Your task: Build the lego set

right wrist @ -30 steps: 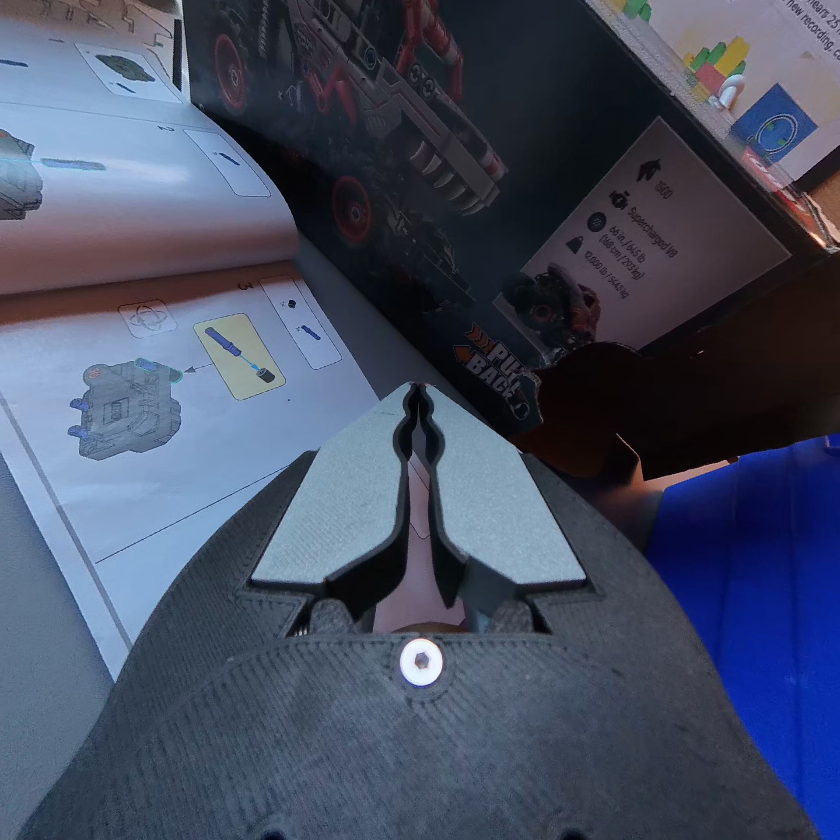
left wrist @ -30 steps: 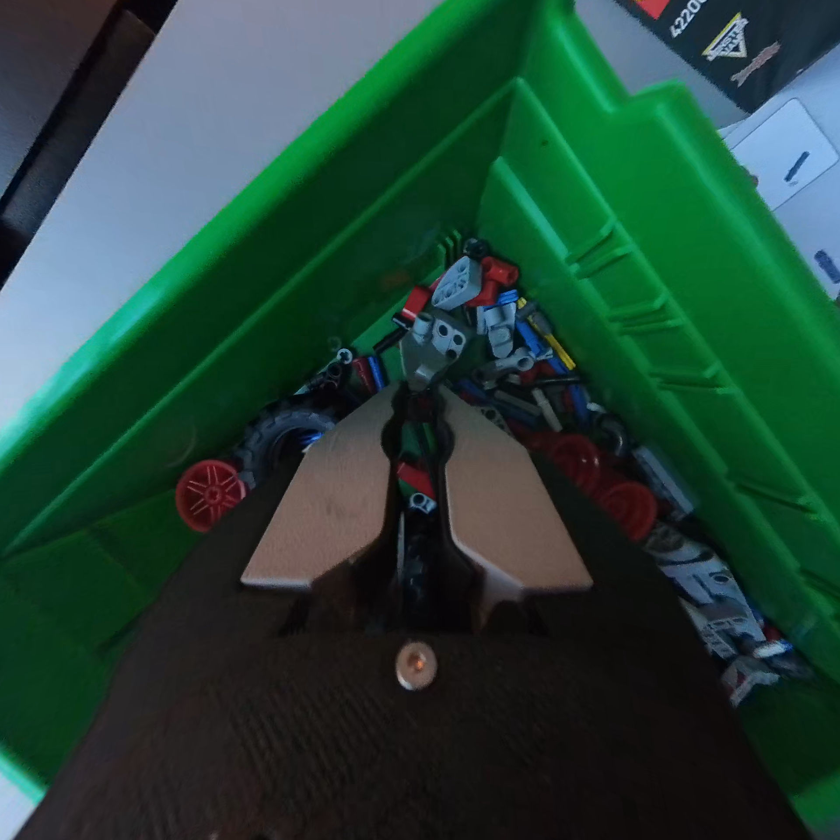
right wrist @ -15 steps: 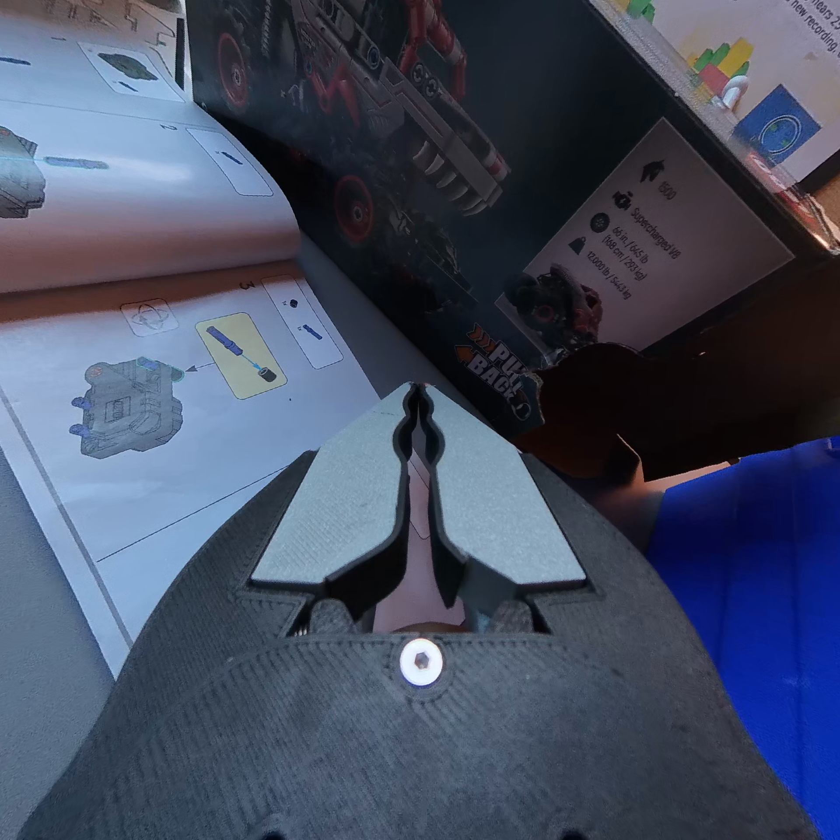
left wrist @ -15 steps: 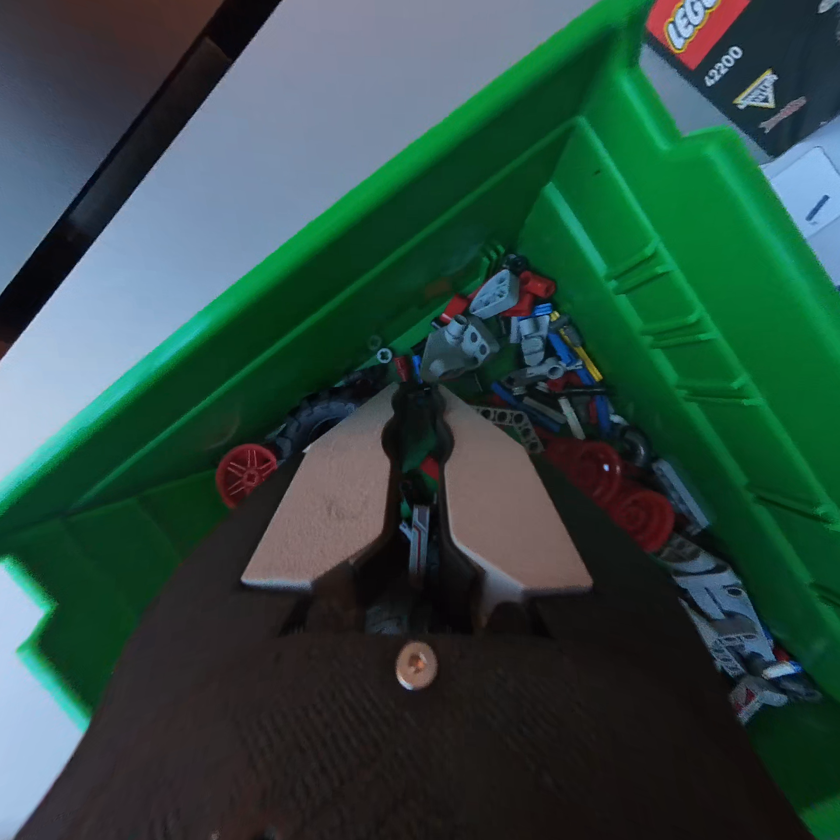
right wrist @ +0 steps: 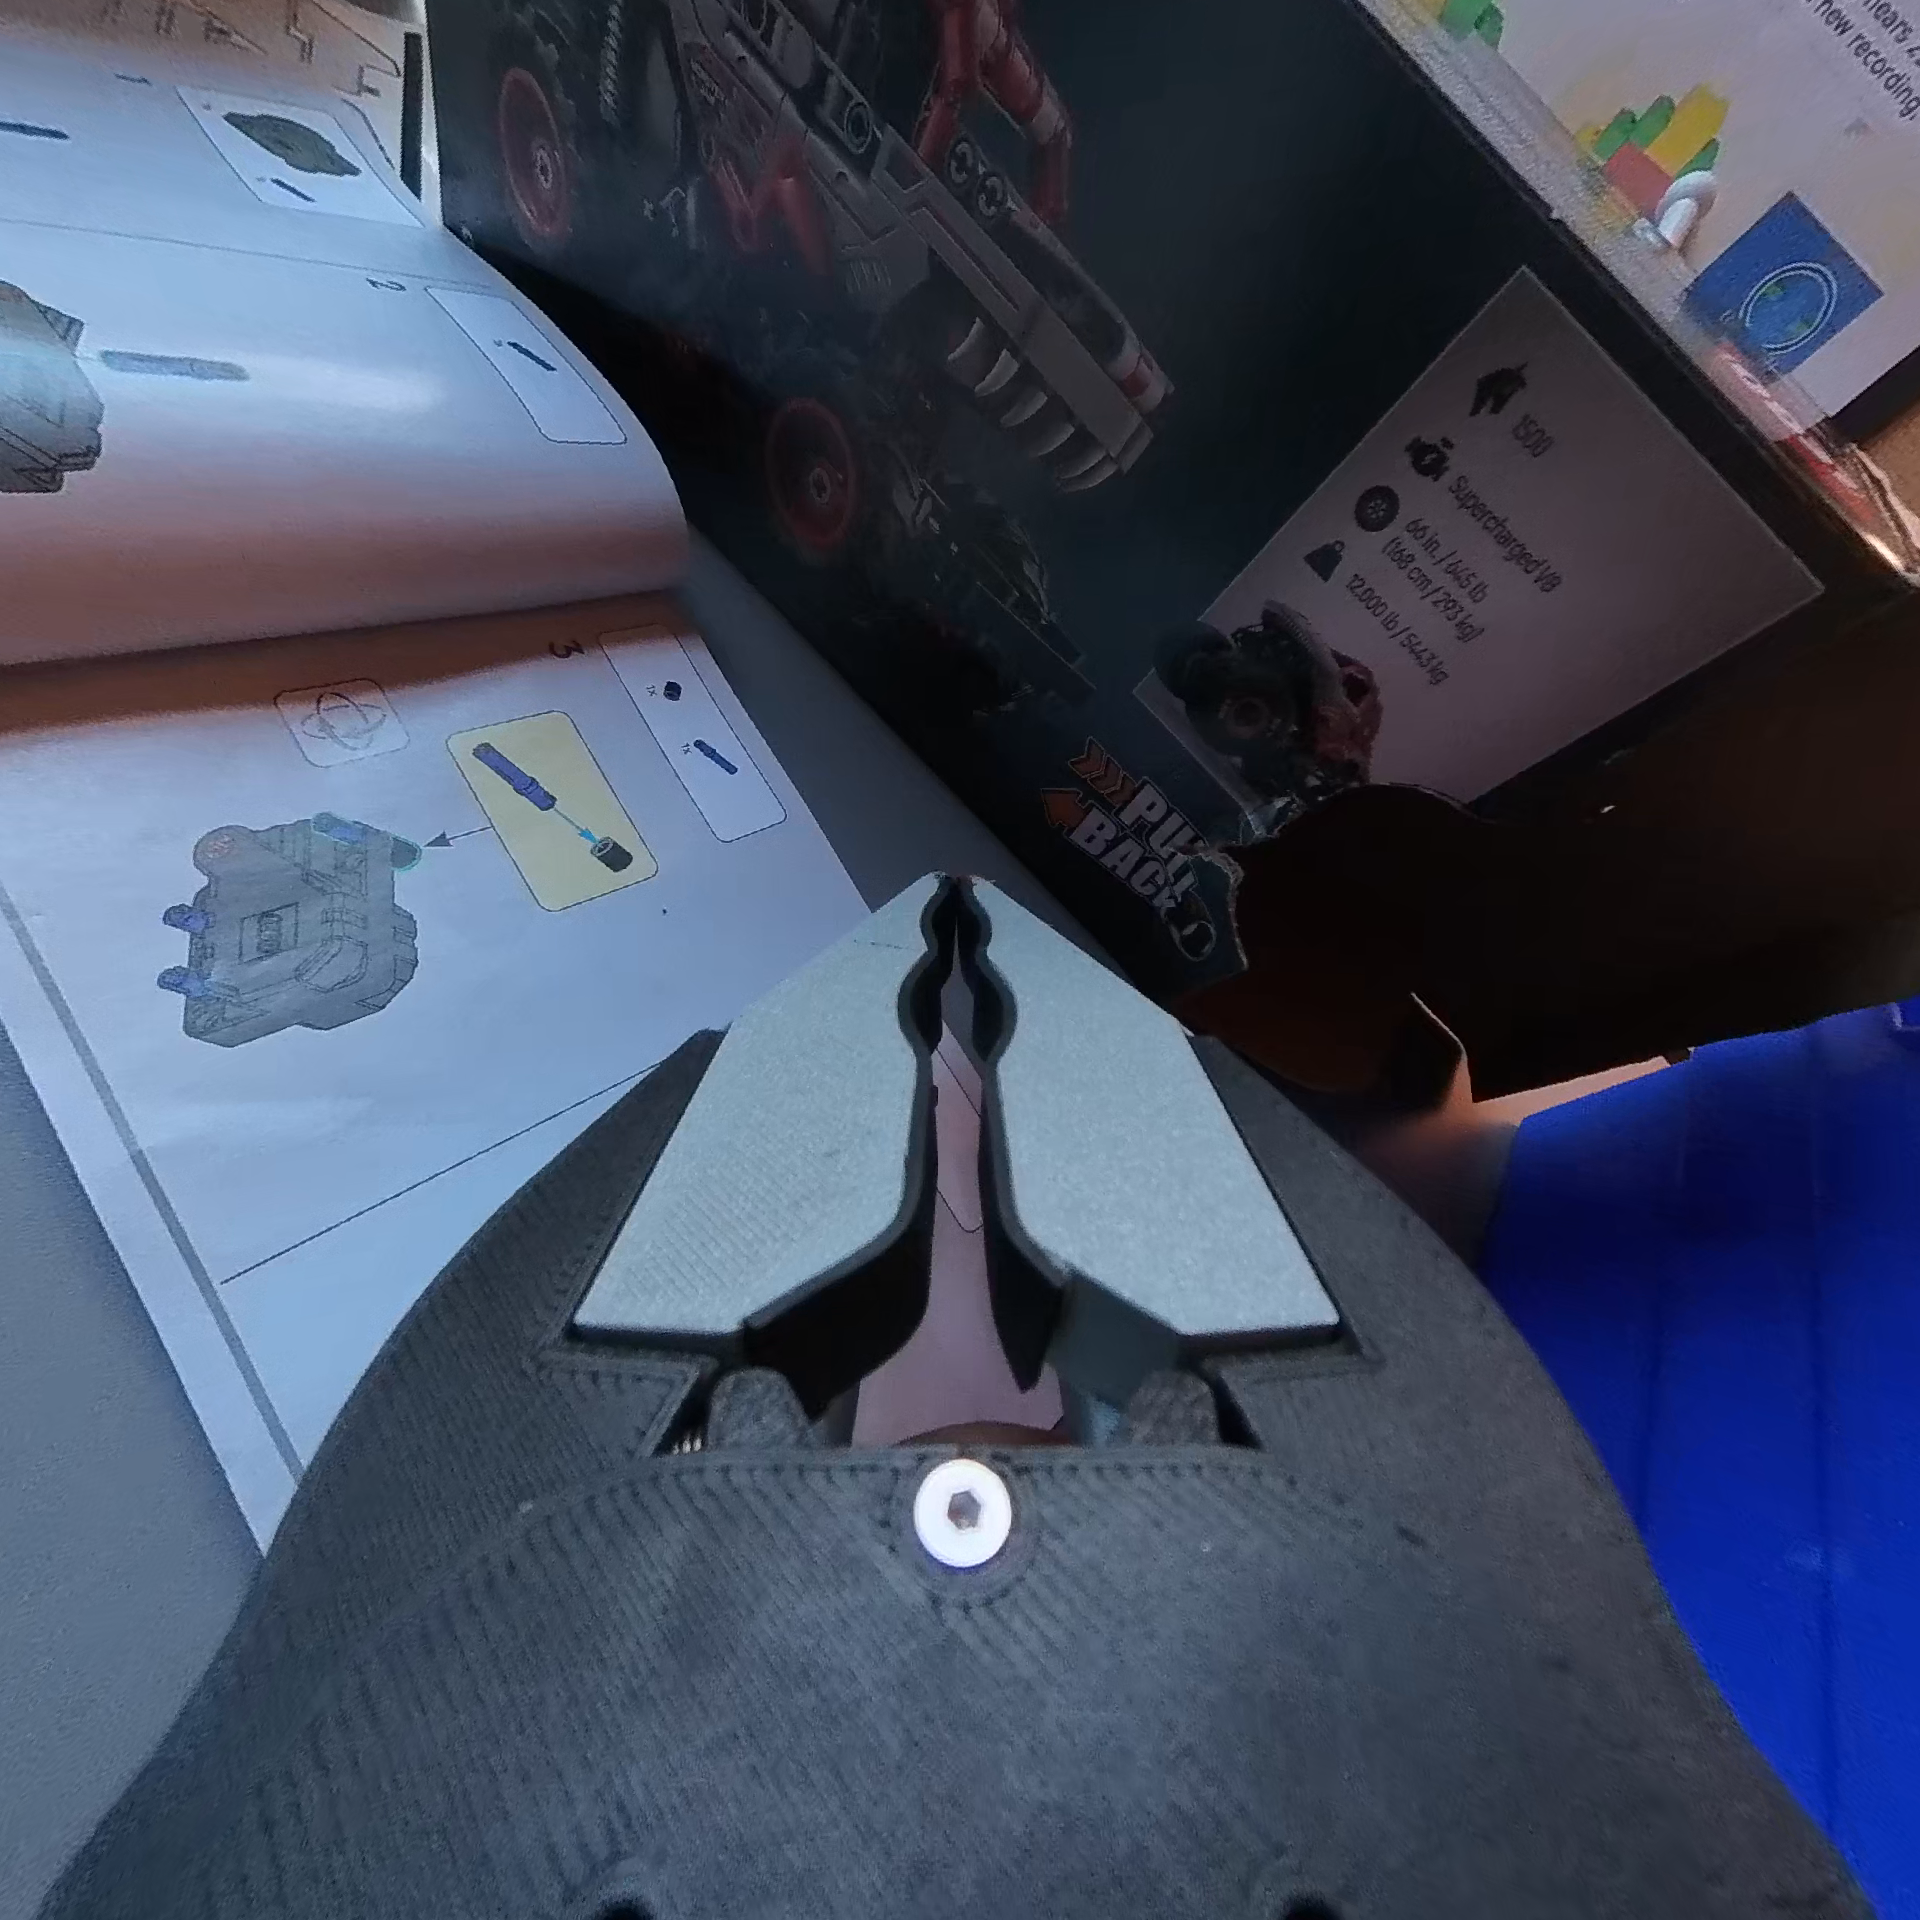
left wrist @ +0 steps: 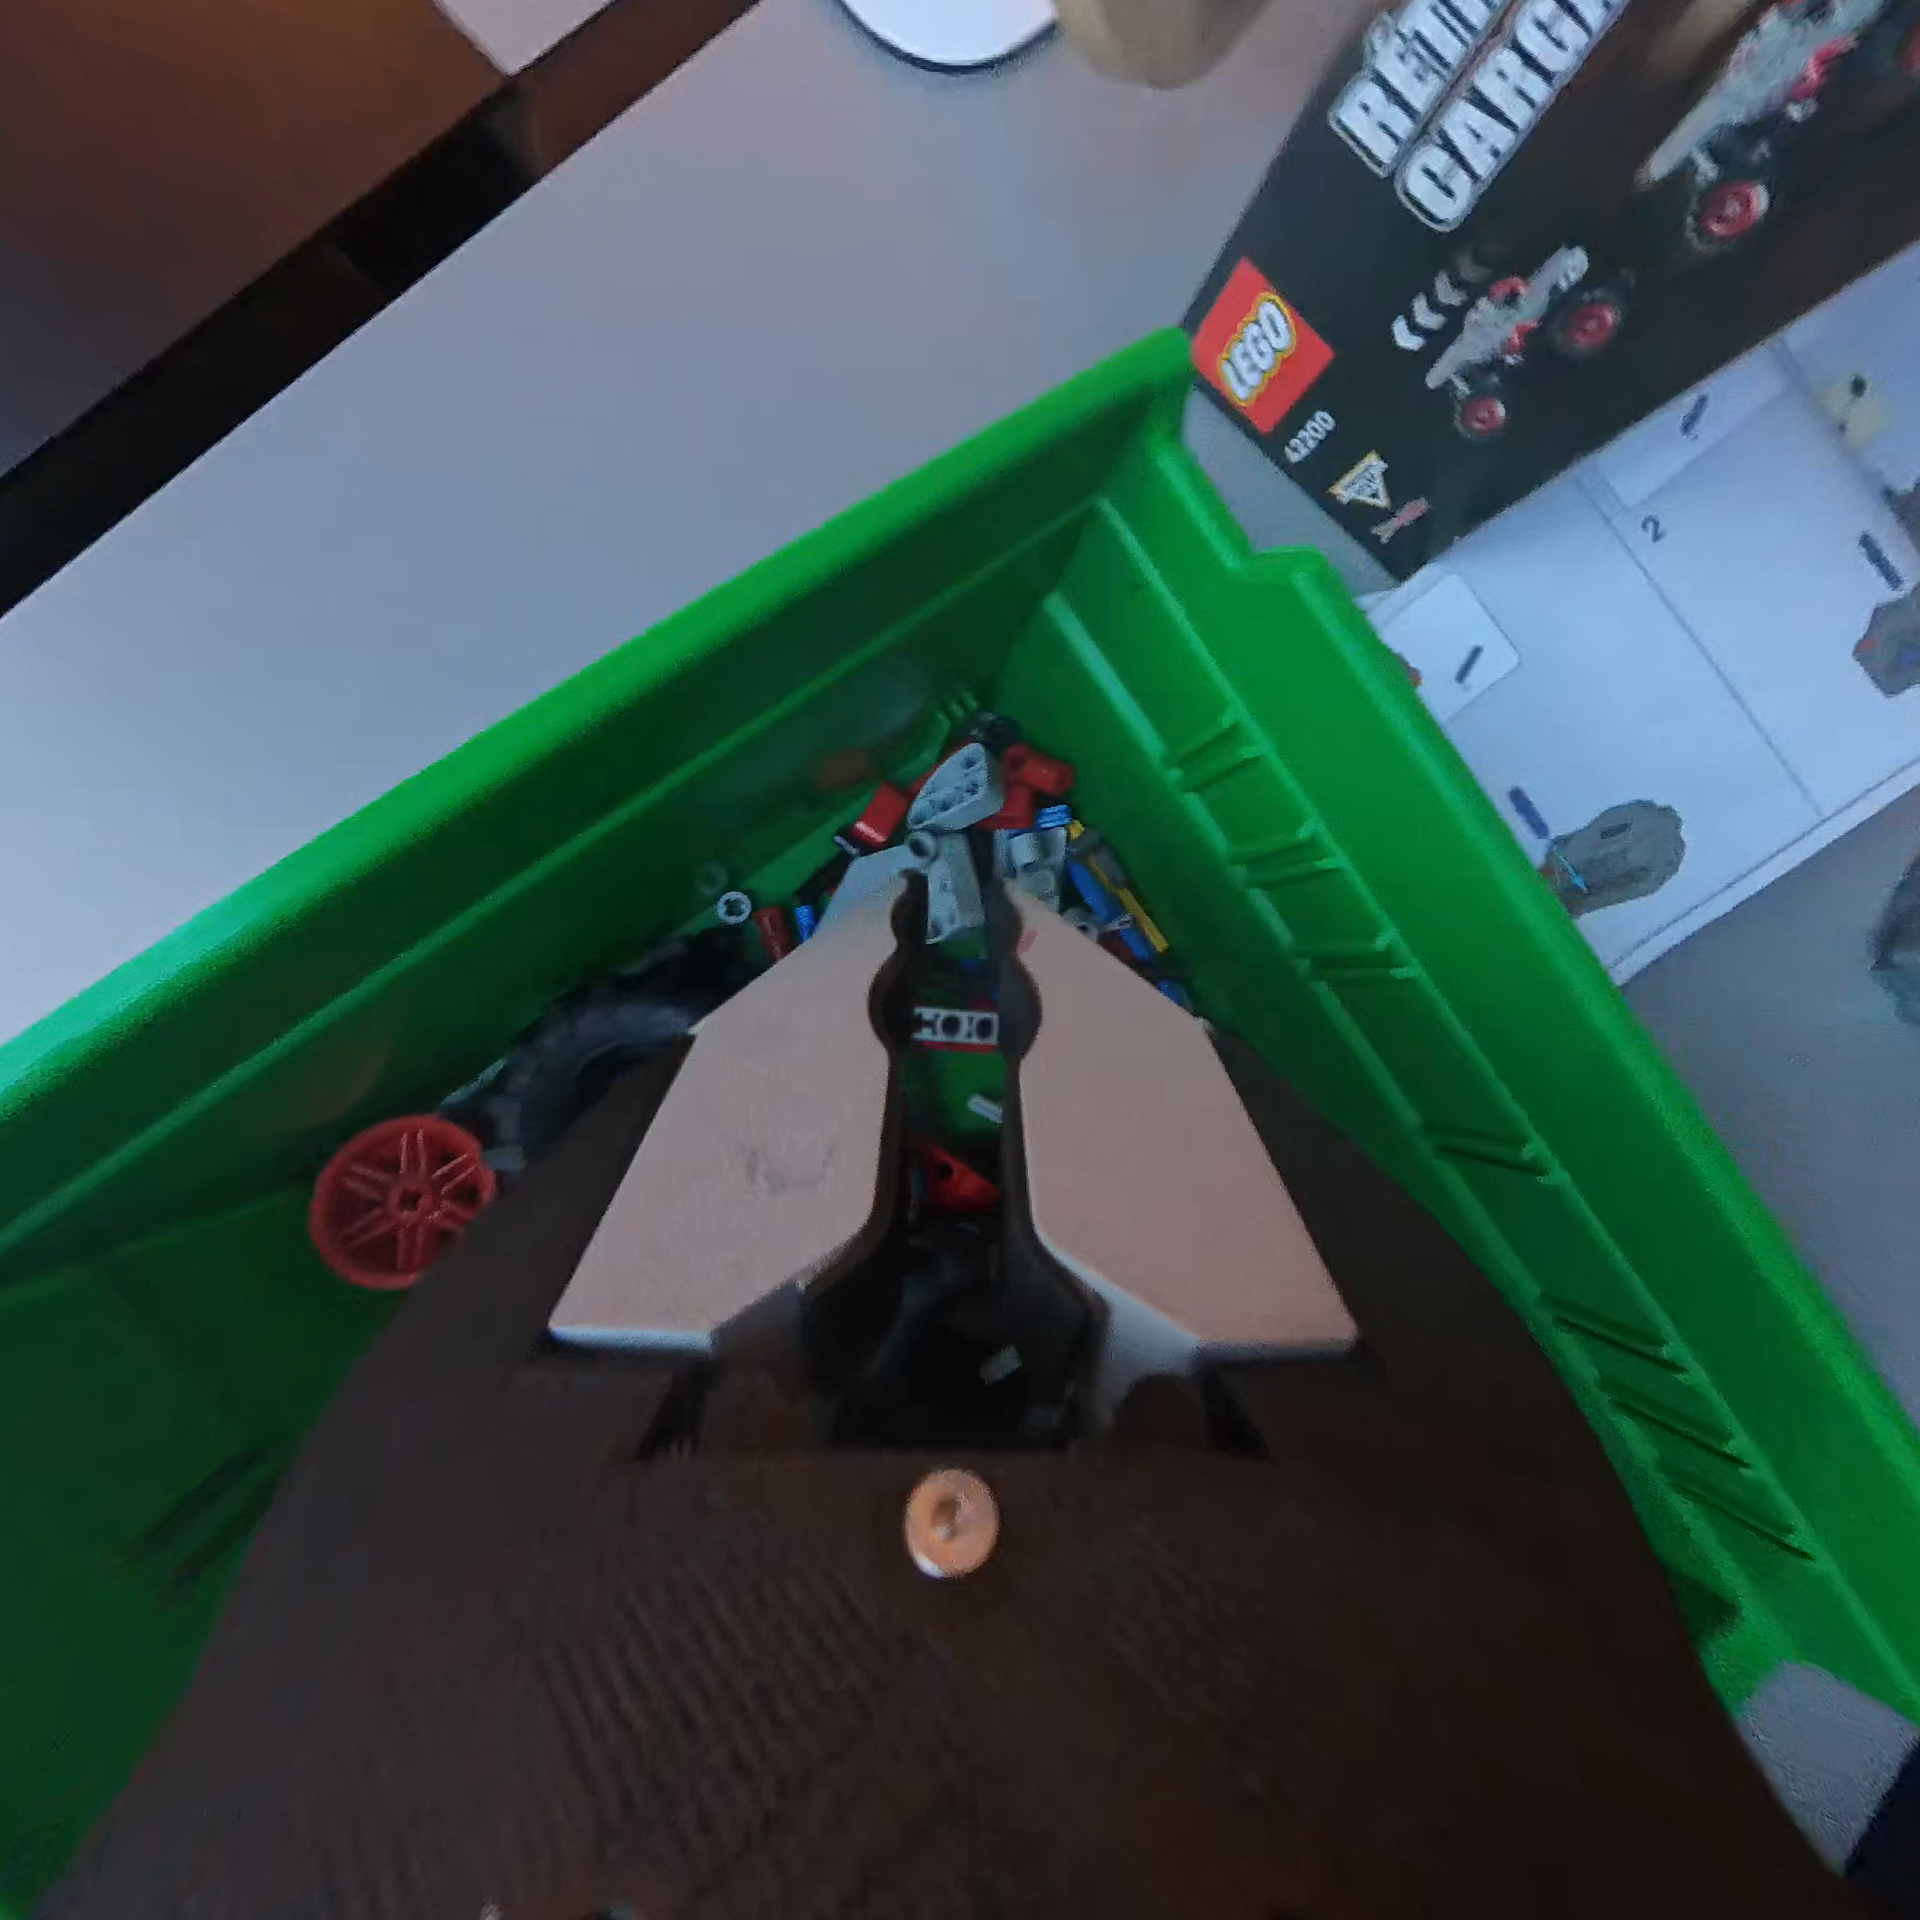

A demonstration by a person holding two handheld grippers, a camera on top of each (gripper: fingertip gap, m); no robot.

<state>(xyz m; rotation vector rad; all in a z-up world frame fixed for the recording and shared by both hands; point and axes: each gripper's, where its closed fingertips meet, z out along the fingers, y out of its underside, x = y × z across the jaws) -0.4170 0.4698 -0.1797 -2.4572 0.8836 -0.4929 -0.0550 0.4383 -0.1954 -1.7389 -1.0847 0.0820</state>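
Observation:
My left gripper [left wrist: 956, 878] is over the green bin [left wrist: 623, 727] and is shut on a light grey lego piece [left wrist: 948, 906] that sticks out between its tips. Below it in the bin's far corner lies a pile of loose lego pieces [left wrist: 1049, 831], red, blue, grey and black. A red wheel hub [left wrist: 403, 1200] and a black tyre [left wrist: 582, 1060] lie at the left of the bin. My right gripper [right wrist: 956, 883] is shut and empty, held over the open instruction booklet [right wrist: 312, 935].
The dark lego box [left wrist: 1507, 260] stands behind the bin and also shows in the right wrist view [right wrist: 935, 364], with a torn flap [right wrist: 1455, 935]. The booklet [left wrist: 1714, 675] lies right of the bin. A blue surface [right wrist: 1714, 1351] is at the right. The grey table [left wrist: 623, 364] runs to a dark edge.
My left gripper has pulled up and back from the pile with the grey piece between its tips; more of the bin rim, box and booklet show. The right gripper has stayed still.

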